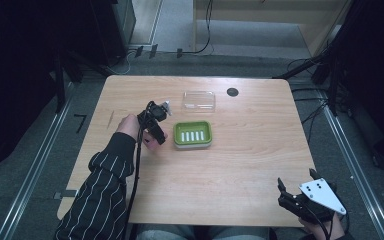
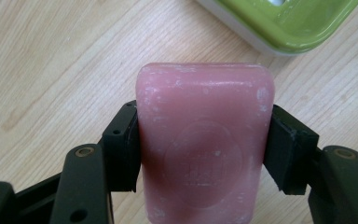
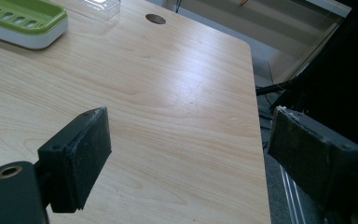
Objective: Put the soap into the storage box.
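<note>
Soap (image 2: 204, 149) clamped between the left gripper's (image 2: 200, 149) two black jaws at centre of the left gripper view — pink bar, gripped across its width, each pad flat against a long side, presumably so it cannot twist. Above bare wood, whether resting on it or lifted cannot be told. Green dish (image 2: 284, 23) at upper right of that frame, close ahead; probably where the bar belongs.

High view: left gripper (image 1: 155, 131) left of centre, just beside the dish (image 1: 192, 134), held by a hand from a striped sleeve (image 1: 100, 195). Slotted floor of the dish bare, ready to drain a wet bar. Clear lid (image 1: 198, 100) above the dish in the frame, set apart. Right gripper (image 1: 300, 200) at lower right by the table (image 1: 230, 175) edge, parked out of the way.

Right gripper view: right gripper (image 3: 189, 154) with jaws spread wide, nothing between them — idle over the wood. Dish (image 3: 23, 23) at upper left, well apart; lid (image 3: 102, 7) at top edge.
</note>
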### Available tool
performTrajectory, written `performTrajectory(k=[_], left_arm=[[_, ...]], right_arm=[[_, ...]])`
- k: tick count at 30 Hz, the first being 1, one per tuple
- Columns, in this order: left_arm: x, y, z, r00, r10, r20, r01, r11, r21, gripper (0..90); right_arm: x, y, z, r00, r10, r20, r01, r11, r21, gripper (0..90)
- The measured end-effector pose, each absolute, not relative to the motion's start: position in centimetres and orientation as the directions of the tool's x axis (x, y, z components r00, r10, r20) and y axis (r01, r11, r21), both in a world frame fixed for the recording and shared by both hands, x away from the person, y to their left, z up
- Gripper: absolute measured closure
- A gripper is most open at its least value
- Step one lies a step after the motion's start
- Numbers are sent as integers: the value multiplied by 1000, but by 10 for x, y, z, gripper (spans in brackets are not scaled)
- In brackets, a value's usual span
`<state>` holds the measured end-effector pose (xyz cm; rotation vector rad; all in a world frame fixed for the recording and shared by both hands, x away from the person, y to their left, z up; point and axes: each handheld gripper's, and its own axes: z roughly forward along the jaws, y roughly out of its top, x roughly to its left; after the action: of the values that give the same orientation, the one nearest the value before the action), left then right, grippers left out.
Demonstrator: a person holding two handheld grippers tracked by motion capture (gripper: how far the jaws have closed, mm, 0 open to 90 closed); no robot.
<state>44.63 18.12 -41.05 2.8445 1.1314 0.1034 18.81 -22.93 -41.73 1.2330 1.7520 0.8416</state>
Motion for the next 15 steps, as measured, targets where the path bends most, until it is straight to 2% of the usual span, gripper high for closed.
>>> performTrajectory(k=[15], left_arm=[[450, 161, -399, 772, 633, 59, 626, -772, 110, 384]], right_arm=[[188, -229, -417, -192, 951, -241, 409, 301, 862, 139]])
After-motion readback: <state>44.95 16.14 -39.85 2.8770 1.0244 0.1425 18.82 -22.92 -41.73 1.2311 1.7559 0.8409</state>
